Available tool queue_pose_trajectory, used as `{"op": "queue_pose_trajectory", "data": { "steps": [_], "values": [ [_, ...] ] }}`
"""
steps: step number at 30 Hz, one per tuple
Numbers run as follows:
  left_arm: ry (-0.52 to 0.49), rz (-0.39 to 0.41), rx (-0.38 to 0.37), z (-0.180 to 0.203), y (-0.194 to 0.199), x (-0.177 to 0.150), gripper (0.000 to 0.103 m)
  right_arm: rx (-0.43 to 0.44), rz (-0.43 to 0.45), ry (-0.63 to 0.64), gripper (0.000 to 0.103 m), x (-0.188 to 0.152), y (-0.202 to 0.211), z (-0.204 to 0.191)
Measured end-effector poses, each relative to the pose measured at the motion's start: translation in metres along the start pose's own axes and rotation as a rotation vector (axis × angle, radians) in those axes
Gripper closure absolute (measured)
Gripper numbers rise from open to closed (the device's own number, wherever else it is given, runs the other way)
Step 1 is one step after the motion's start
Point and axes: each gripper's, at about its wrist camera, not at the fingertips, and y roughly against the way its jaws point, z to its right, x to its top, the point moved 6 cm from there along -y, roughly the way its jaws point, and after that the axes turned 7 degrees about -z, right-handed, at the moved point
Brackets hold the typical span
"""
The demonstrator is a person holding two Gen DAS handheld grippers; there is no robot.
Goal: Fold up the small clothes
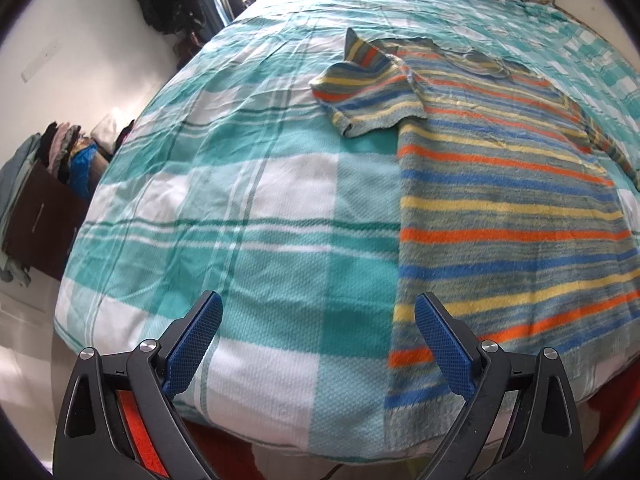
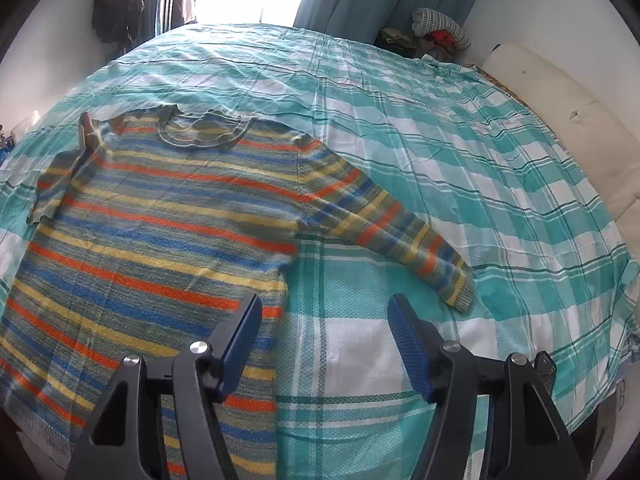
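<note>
Two grippers, the left gripper (image 1: 318, 344) and right gripper (image 2: 326, 344), are held wide and empty over the striped sweater (image 2: 160, 216), which is spread flat on the checked bedspread (image 2: 440, 140), apparently ready for folding

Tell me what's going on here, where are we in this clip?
A person is folding a striped sweater laid flat on a bed with a teal plaid bedspread. Both tools are open and empty: the left hand-held gripper hovers beside the sweater's side edge near the hem, the right hand-held gripper over the opposite edge. One sleeve is bunched near the shoulder; the other sleeve lies stretched out. No fold is made yet.
</note>
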Motion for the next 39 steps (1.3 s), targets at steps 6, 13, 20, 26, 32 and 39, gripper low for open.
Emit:
{"op": "queue_pose_trajectory", "data": {
  "steps": [6,13,20,26,32,39],
  "values": [
    [0.035,0.007,-0.119,0.001,0.003,0.051,0.005,0.044,-0.014,-0.005,0.038,-0.007,-0.009,-0.007],
    [-0.061,0.019,-0.138,0.033,-0.042,0.116,0.015,0.182,-0.057,-0.020,0.036,-0.042,-0.016,-0.039],
    [-0.235,0.079,-0.037,0.074,-0.101,0.152,0.060,0.236,-0.113,0.032,0.036,-0.073,-0.025,-0.075],
    [0.093,0.084,-0.365,-0.004,-0.074,0.184,0.099,0.228,-0.094,0.060,0.036,-0.082,-0.022,-0.083],
    [0.439,0.078,-0.276,-0.147,-0.087,0.201,0.100,0.246,-0.079,0.022,0.036,-0.084,-0.017,-0.078],
    [0.502,-0.024,-0.196,-0.189,-0.123,0.195,0.101,0.241,-0.106,0.019,0.036,-0.092,-0.023,-0.082]
  ]
}}
